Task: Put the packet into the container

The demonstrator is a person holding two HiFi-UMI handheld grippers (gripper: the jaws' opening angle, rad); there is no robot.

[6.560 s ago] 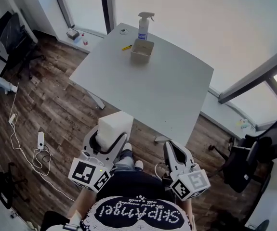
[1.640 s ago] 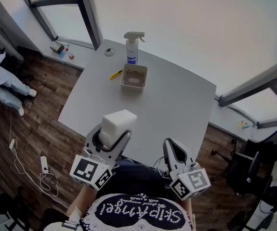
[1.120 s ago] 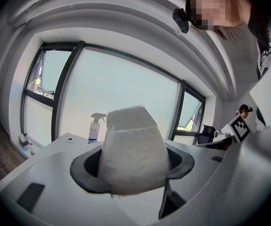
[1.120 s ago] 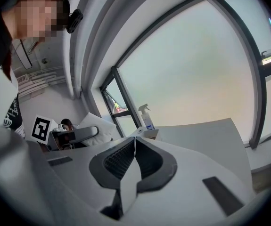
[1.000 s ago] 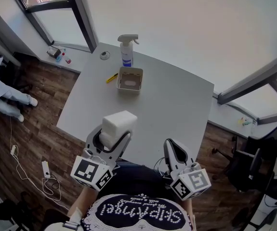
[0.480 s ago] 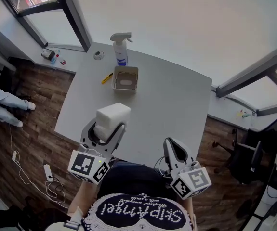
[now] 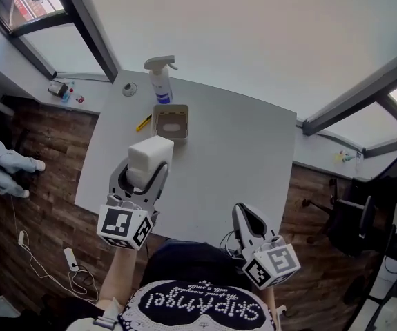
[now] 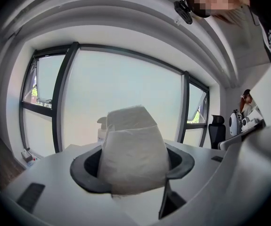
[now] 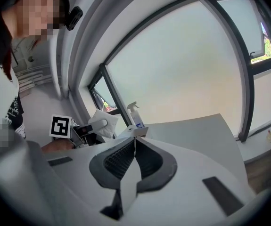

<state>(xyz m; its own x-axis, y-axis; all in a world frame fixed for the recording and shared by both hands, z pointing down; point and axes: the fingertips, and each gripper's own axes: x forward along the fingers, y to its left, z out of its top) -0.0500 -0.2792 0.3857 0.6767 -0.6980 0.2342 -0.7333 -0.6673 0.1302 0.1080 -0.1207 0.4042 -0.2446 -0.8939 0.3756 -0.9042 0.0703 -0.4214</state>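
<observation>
Two grippers show low in my head view, close to the operator's body. The right gripper is the nearer one, at the near edge of the grey table. In its own view its ribbed jaws are pressed together along their length, with nothing between them.

My left gripper is further forward, over the left half of the table. It is clamped on the packet, a soft white block wrapped in thin film. In the left gripper view the packet fills the gap between the jaws and bulges up above them. It is lifted clear of the table top and tilts slightly.

Beyond the packet, and apart from it, the container stands upright on the table. It is a small, open, tan rectangular tub. A yellow pen lies just beside the tub's left wall. A spray bottle with a white trigger head stands just behind the tub. Near the far left corner is a small round item; it may be a cap, but I cannot tell at this size.
</observation>
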